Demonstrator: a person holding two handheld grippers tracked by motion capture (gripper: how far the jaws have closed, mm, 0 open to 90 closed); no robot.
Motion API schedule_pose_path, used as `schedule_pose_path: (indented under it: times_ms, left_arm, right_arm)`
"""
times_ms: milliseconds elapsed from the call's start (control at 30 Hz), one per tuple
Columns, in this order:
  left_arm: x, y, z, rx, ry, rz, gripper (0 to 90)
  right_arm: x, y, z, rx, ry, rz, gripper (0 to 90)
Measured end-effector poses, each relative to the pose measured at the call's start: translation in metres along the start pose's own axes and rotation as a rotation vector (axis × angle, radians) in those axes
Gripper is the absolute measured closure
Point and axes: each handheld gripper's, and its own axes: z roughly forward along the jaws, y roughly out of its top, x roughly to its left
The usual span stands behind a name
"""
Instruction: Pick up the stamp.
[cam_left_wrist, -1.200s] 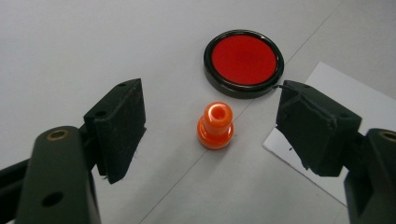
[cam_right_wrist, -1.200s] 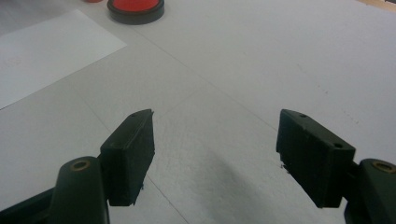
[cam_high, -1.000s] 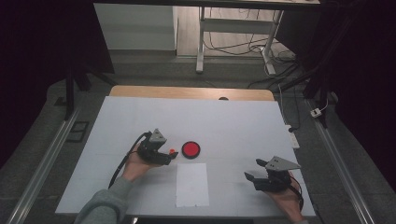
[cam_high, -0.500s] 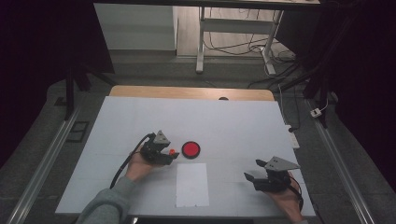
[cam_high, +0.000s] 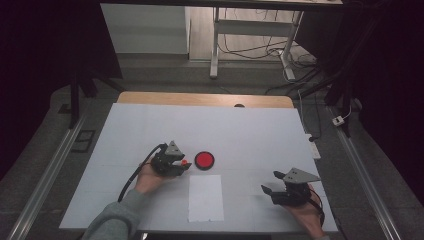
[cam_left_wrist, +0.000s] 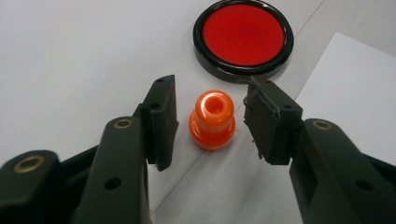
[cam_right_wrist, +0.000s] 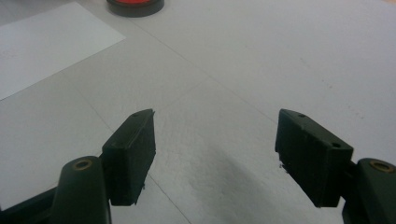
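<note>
Nearest to me in the high view, my right hand (cam_high: 304, 210) rests low at the table's (cam_high: 250, 130) near right corner, palm up under the right gripper (cam_high: 268, 190), whose nose points left across the white surface toward the sheet of paper (cam_high: 206, 197). Its jaws stand released with nothing between them; in the right gripper view the two black pads (cam_right_wrist: 133, 154) frame bare tabletop.

A little farther in and to the left, my left forearm comes up from the bottom edge in a grey sleeve (cam_high: 112, 222), angled toward the table's middle. The left hand (cam_high: 147, 176) cups the left gripper (cam_high: 186, 165) from below, its nose pointing right and lying low on the surface. Its jaws have just been closing, and the small orange peg (cam_left_wrist: 211, 119) stands upright between them on the table. In the left gripper view there is a visible gap on each side of the peg, so the pads (cam_left_wrist: 163, 121) are not yet pressing on it and nothing is grasped.

Just beyond the peg lies the round red disc with a black rim (cam_left_wrist: 243, 36), apart from it, with the paper's corner beside it.
</note>
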Motion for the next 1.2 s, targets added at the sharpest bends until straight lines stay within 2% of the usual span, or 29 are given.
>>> schedule_pose_path:
  times_ms: [633, 1000, 1200]
  left_arm:
    - [-0.0016, -0.0007, 0.0015, 0.0, 0.006, 0.019, 70.0]
    - [-0.0001, -0.0008, 0.0004, -0.001, -0.005, 0.013, 71.9]
    - [0.0015, -0.0006, -0.0031, -0.02, -0.004, 0.0, 72.1]
  right_arm:
    - [0.0003, -0.0008, 0.0011, 0.006, 0.0, -0.005, 28.6]
    - [-0.0004, -0.001, 0.0002, 0.007, -0.007, -0.004, 28.6]
    - [-0.0001, -0.0008, -0.0001, 0.006, -0.008, -0.005, 28.6]
